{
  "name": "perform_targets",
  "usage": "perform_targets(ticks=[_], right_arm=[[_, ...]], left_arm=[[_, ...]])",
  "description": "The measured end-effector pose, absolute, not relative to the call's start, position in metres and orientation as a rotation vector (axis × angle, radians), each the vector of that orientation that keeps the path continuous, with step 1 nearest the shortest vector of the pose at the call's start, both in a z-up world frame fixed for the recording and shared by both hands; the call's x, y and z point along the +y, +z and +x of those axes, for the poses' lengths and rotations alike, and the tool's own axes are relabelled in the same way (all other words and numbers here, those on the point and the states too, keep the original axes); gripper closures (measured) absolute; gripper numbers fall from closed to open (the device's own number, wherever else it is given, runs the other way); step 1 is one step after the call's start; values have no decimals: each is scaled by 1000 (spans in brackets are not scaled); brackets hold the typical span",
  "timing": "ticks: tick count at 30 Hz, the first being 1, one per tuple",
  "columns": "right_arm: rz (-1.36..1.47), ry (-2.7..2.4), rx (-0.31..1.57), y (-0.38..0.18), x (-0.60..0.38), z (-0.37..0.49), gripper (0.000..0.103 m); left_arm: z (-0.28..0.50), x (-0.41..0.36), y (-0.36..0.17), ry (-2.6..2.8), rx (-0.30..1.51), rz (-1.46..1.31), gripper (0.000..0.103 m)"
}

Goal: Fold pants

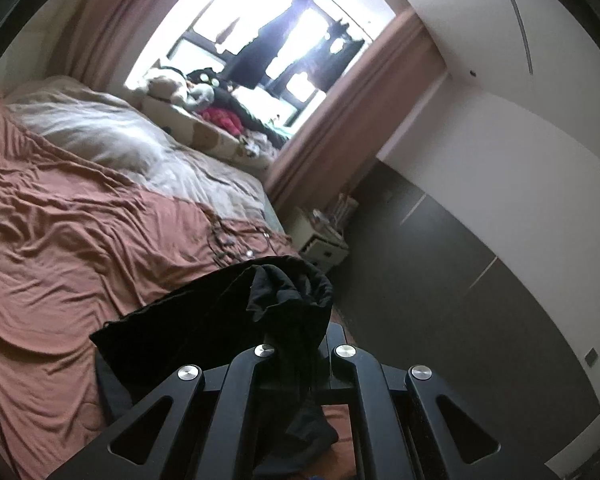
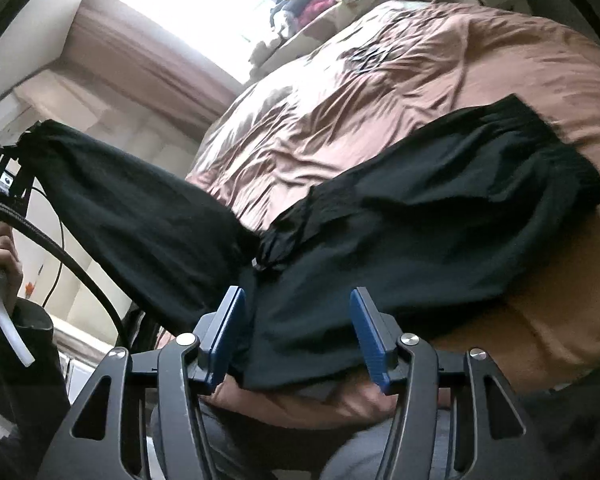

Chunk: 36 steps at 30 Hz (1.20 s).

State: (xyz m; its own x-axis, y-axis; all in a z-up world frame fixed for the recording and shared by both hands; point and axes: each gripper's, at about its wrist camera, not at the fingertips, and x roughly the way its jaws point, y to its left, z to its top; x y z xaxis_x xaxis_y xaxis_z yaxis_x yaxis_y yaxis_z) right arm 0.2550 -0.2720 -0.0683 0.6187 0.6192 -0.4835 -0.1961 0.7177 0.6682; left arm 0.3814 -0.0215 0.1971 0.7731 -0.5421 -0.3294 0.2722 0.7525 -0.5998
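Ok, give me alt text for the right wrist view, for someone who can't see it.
The open right tool hovers over black pants spread on a bed with a brown cover. At left, the left tool lifts one pant leg off the bed.

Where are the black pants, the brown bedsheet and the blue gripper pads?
black pants (image 2: 440, 216), right wrist view, middle of the cloth lying on the bed.
brown bedsheet (image 1: 60, 240), left wrist view, wrinkled bare part.
blue pads (image 2: 370, 336), right wrist view, right-hand finger's pad.

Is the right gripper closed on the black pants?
No, the right gripper is open: its blue pads stand apart, with the black pants lying between and beyond them on the bed.
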Motion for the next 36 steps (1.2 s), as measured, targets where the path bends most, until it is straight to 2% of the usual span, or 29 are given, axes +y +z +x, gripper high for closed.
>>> perform_targets(ticks=[21, 36], right_arm=[[770, 296, 792, -110, -381, 223, 50], [827, 249, 815, -122, -407, 208, 50]], left_arm=[[444, -186, 88, -660, 827, -495, 101], [446, -282, 20, -786, 1008, -403, 99]])
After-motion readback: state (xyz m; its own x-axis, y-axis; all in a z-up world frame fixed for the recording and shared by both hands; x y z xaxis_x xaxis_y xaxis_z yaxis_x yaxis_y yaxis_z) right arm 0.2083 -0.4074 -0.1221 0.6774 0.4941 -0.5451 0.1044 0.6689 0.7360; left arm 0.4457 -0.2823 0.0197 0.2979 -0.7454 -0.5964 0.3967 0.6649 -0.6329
